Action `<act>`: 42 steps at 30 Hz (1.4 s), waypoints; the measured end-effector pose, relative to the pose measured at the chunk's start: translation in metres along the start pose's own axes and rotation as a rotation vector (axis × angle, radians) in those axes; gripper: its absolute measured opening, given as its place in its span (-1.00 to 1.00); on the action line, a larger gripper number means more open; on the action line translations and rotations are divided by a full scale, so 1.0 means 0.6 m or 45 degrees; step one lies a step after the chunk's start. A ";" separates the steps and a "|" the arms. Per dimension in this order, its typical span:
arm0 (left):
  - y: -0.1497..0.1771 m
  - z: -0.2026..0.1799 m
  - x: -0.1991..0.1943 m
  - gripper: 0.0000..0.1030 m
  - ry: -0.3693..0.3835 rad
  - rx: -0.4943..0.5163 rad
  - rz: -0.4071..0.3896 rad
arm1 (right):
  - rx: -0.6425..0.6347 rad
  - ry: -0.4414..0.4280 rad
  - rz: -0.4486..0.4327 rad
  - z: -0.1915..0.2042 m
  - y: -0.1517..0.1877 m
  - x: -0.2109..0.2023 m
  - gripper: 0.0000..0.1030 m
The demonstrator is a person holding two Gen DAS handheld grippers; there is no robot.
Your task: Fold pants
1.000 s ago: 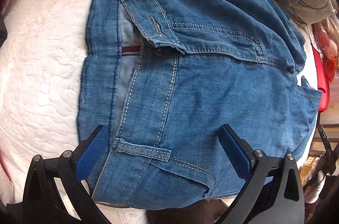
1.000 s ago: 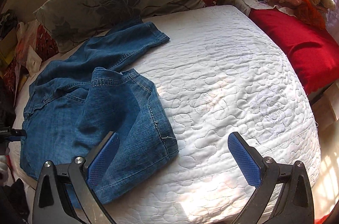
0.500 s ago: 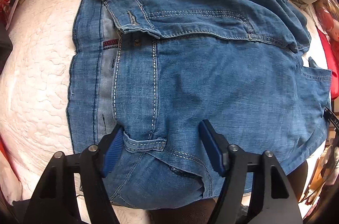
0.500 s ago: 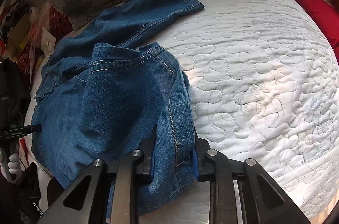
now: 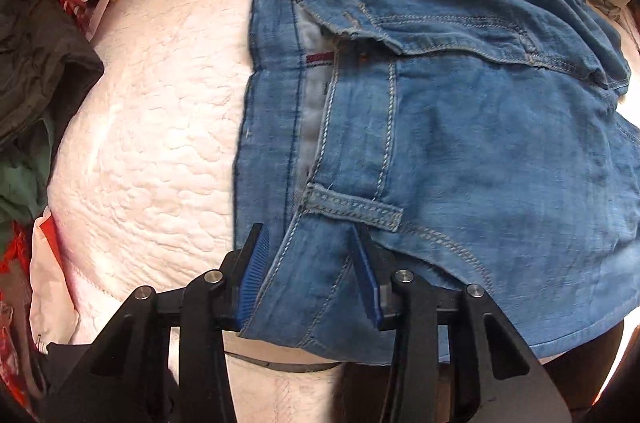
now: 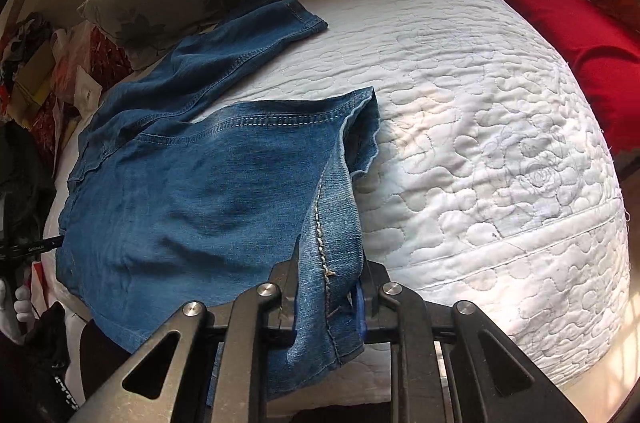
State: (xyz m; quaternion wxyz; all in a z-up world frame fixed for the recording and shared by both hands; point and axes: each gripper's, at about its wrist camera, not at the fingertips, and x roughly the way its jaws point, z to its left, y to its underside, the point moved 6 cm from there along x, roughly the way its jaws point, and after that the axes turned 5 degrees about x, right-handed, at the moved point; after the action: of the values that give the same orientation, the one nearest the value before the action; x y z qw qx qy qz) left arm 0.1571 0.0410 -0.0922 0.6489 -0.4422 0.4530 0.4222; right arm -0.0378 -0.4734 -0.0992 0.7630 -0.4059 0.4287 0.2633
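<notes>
Now the left tool [image 5: 308,287] is clamped on the pants [image 5: 460,143] waistband, right tool [image 6: 328,297] on the near hem; far leg lies toward the bed's [image 6: 500,151] head.

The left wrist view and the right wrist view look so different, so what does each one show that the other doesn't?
Only the left wrist view shows the waistband with its belt loop, gripped by the left gripper. Only the right wrist view shows the leg hem clamped in the right gripper, the other leg, and a red cushion. Both show the jeans on the white quilt.
</notes>
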 end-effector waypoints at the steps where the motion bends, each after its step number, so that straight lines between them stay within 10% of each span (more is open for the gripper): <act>1: 0.007 0.002 0.006 -0.21 -0.001 -0.006 0.011 | 0.033 -0.001 0.020 -0.015 0.008 0.007 -0.65; 13: 0.033 -0.019 -0.015 -0.21 -0.002 -0.014 -0.016 | 0.203 -0.023 -0.024 -0.053 0.002 -0.030 -0.45; 20: 0.011 -0.031 -0.018 -0.21 0.053 -0.019 -0.008 | -0.012 0.145 -0.246 -0.002 -0.076 -0.123 -0.16; 23: -0.018 -0.020 -0.026 -0.21 0.115 -0.049 -0.008 | -0.126 0.379 -0.497 0.041 -0.132 -0.179 0.91; 24: -0.030 -0.015 -0.029 -0.21 0.128 -0.064 -0.011 | -0.091 0.433 -0.525 0.041 -0.151 -0.186 0.99; 30: -0.131 0.029 -0.036 -0.20 0.278 -0.212 -0.010 | 0.042 0.285 -0.379 0.070 -0.257 -0.106 0.99; 34: -0.213 0.067 -0.010 0.35 0.387 -0.333 0.005 | -0.048 0.221 -0.293 0.126 -0.320 -0.018 0.99; 42: -0.290 0.053 0.083 0.35 0.582 -0.492 0.129 | -0.045 0.097 -0.068 0.161 -0.424 0.168 0.98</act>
State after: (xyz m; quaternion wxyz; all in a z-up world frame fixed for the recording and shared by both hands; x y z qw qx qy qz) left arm 0.3407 0.0345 -0.1004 0.4121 -0.6178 0.5201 0.4218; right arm 0.2453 -0.5216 -0.0571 0.7456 -0.4404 0.4416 0.2347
